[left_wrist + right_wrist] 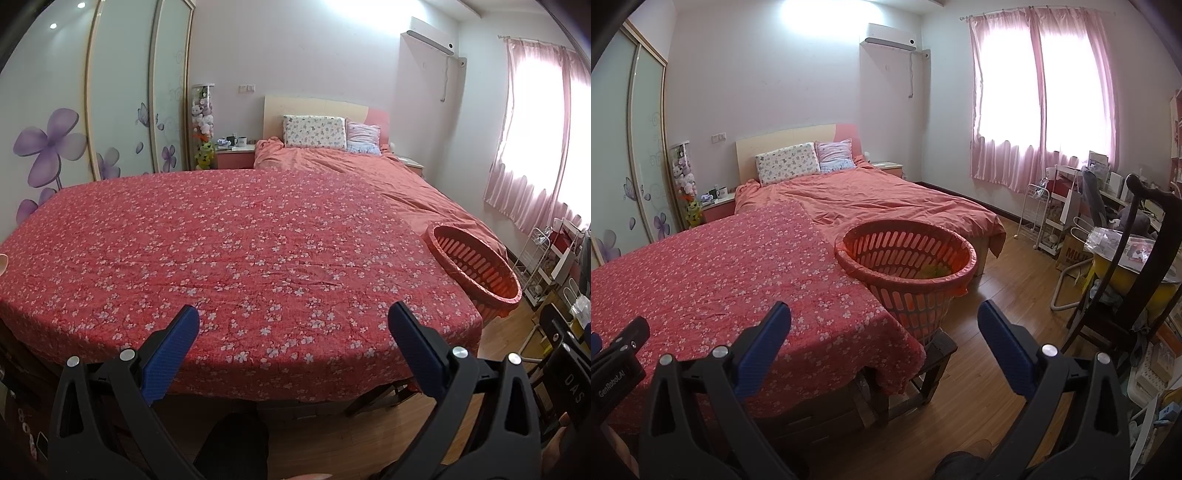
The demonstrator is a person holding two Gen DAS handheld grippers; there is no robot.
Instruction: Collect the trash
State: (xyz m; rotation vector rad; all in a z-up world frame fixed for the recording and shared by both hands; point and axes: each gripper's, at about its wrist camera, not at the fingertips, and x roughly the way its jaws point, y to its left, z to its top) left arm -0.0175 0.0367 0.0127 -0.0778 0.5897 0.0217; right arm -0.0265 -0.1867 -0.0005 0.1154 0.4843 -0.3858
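Note:
An orange slatted plastic basket (pixel 908 266) stands on a dark wooden stool at the right corner of the table covered by a red floral cloth (pixel 720 280); something yellow-green lies inside it. The basket also shows in the left wrist view (pixel 476 266). My left gripper (pixel 293 317) is open and empty above the cloth's near edge (pixel 240 240). My right gripper (pixel 884 317) is open and empty, between the table corner and the basket. The left gripper's body shows at the left edge of the right wrist view (pixel 617 354). I see no loose trash on the cloth.
A bed with an orange quilt (pixel 879 199) stands behind the table. A wardrobe with purple flowers (pixel 55 110) is on the left. A dark wooden chair (pixel 1137 266), a white rack (pixel 1045 218) and clutter stand on the right. Wood floor (pixel 1004 295) lies right of the basket.

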